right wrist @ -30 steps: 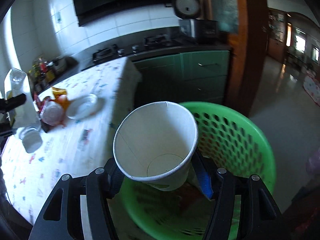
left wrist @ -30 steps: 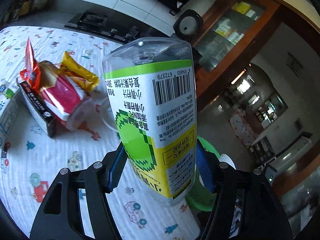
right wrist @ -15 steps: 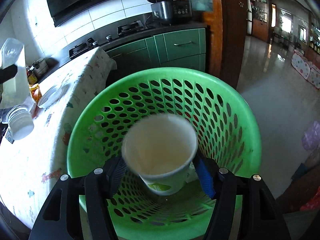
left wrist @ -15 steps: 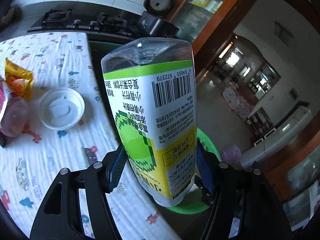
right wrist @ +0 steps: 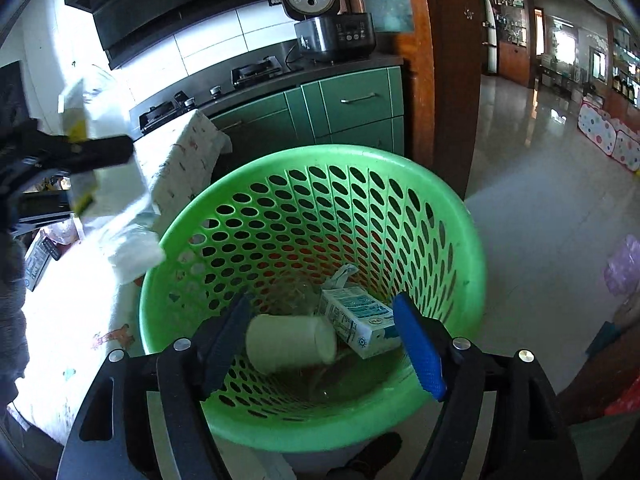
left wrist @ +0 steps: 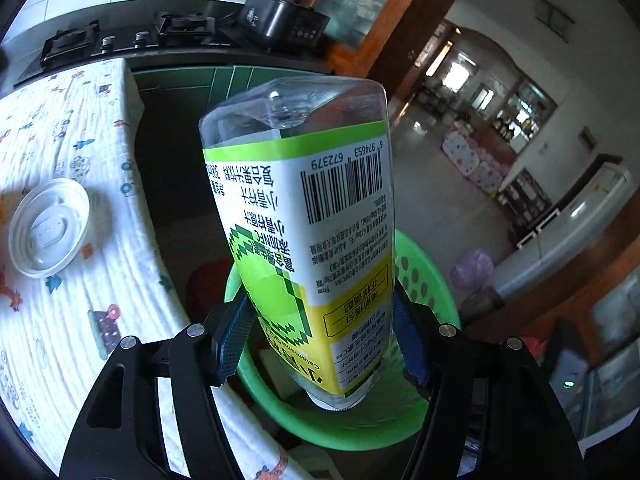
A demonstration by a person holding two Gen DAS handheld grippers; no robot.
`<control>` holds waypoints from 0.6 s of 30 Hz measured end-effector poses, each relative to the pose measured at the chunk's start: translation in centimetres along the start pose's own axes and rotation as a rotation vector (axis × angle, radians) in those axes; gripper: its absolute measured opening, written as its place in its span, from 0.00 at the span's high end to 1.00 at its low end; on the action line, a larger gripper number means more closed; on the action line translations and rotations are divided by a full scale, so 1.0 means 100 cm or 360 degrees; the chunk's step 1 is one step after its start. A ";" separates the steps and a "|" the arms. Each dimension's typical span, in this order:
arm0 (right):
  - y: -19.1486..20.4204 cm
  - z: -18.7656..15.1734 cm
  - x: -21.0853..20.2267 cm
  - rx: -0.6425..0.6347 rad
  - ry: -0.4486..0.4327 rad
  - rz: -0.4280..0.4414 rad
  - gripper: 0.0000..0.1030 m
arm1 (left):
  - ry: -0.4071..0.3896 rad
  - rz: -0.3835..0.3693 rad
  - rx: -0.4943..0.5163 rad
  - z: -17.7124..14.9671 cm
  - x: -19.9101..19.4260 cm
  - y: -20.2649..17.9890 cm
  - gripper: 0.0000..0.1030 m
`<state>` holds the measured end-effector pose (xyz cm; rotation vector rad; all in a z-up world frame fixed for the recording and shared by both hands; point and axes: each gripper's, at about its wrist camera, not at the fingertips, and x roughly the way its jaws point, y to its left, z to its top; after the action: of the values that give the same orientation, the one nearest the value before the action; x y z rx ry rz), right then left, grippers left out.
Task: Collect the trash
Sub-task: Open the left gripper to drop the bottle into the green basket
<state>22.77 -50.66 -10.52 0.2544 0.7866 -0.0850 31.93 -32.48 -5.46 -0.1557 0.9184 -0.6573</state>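
Clear bottle | neck down, base up | clamped in left tool

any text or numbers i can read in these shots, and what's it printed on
"6 974653 672379" – beside the barcode on the label of the bottle, which the left gripper holds upside down.
Chinese print and small English lines on the same label: too small and inverted to read reliably.
Blue print on the small carton lying in the green basket: too blurred to read.
Rice cooker panel: no legible marks.
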 end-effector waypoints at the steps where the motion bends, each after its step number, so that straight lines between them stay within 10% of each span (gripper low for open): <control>1: 0.000 -0.001 -0.003 0.0004 -0.0010 0.0006 0.30 | 0.0009 0.0005 0.0014 0.001 0.003 -0.001 0.38; 18: -0.004 -0.009 -0.019 0.0058 -0.0071 0.0036 0.28 | 0.0166 0.0066 0.0146 0.002 0.035 -0.009 0.31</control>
<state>20.72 -50.85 -9.82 0.2951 0.7382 -0.0837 33.12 -35.29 -7.34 -0.0206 0.9874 -0.6725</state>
